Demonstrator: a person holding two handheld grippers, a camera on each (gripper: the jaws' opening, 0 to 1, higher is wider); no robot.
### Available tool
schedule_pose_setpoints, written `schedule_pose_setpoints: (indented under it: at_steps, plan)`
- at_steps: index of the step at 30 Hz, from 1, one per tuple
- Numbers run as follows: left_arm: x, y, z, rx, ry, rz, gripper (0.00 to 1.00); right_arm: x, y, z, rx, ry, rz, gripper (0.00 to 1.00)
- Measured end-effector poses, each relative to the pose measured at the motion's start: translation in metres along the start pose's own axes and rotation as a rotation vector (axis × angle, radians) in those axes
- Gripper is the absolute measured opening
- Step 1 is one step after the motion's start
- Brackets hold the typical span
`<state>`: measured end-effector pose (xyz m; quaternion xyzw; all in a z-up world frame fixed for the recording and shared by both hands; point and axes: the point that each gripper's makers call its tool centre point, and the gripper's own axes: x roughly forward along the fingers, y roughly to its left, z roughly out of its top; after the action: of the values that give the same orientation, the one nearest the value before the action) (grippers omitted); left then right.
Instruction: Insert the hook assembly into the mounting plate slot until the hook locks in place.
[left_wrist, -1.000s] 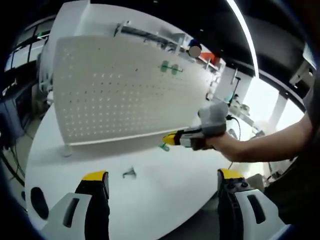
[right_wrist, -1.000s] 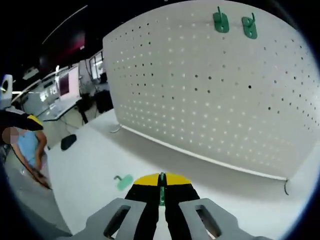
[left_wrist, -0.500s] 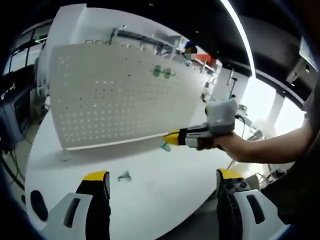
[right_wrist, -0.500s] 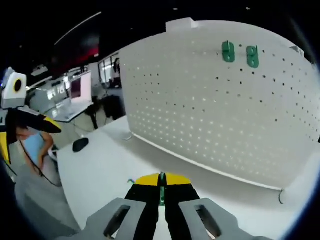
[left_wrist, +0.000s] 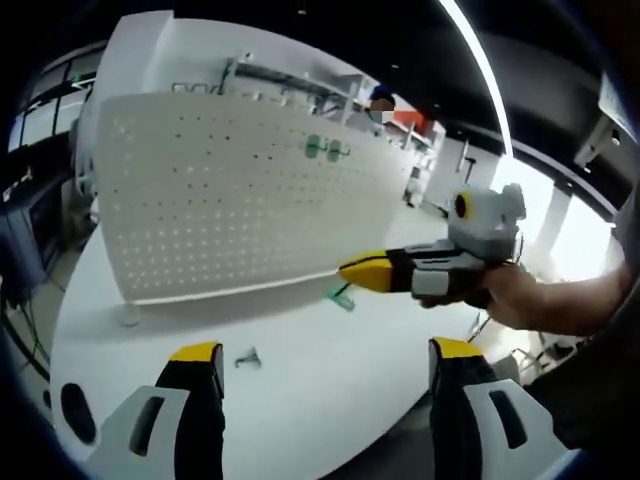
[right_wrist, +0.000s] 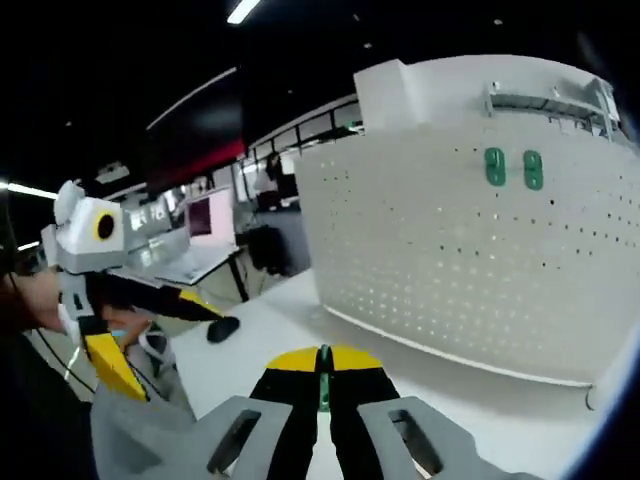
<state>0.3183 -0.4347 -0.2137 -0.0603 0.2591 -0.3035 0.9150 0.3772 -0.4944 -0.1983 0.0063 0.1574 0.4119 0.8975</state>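
A white pegboard mounting plate (left_wrist: 230, 190) stands upright on the white table (left_wrist: 330, 370), with two green hooks (left_wrist: 323, 148) hung near its top. My right gripper (left_wrist: 365, 270) comes in from the right, held by a hand, shut on a small green hook (left_wrist: 343, 296) that hangs below its yellow tips. A loose hook (left_wrist: 247, 356) lies on the table. My left gripper (left_wrist: 322, 360) is open with nothing between its fingers. In the right gripper view my right gripper (right_wrist: 323, 358) is shut on the green hook (right_wrist: 323, 390). The pegboard (right_wrist: 470, 260) stands to its right and the left gripper (right_wrist: 110, 300) to its left.
A black mouse-shaped object (left_wrist: 75, 405) lies near the table's left edge and appears as a black mouse (right_wrist: 222, 328) in the right gripper view. Desks and monitors (right_wrist: 170, 250) stand beyond the table. The table's near edge (left_wrist: 400, 420) runs close to my left gripper.
My right gripper has turned left, away from the pegboard, still shut on the hook. It now faces the left gripper. The left gripper has stayed almost still.
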Motion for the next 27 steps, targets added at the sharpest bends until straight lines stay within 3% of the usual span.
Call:
schedule_pose_setpoints:
  at_steps: [4, 9, 12, 17, 27]
  plan:
    - [0.001, 0.005, 0.002, -0.011, -0.007, 0.018, 0.86, -0.007, 0.016, 0.017, 0.027, -0.06, 0.009, 0.0]
    - [0.004, 0.002, 0.004, -0.018, -0.011, 0.013, 0.86, -0.013, 0.036, 0.026, 0.046, -0.087, 0.034, 0.0]
    - [0.005, 0.0, 0.005, -0.021, -0.012, 0.011, 0.85, -0.015, 0.043, 0.029, 0.039, -0.096, 0.042, 0.0]
    - [0.005, -0.002, 0.005, -0.031, -0.017, 0.006, 0.85, -0.018, 0.053, 0.031, 0.1, -0.117, 0.06, 0.0]
    - [0.005, -0.007, 0.006, -0.038, -0.032, 0.0, 0.83, -0.02, 0.069, 0.034, 0.095, -0.121, 0.082, 0.0]
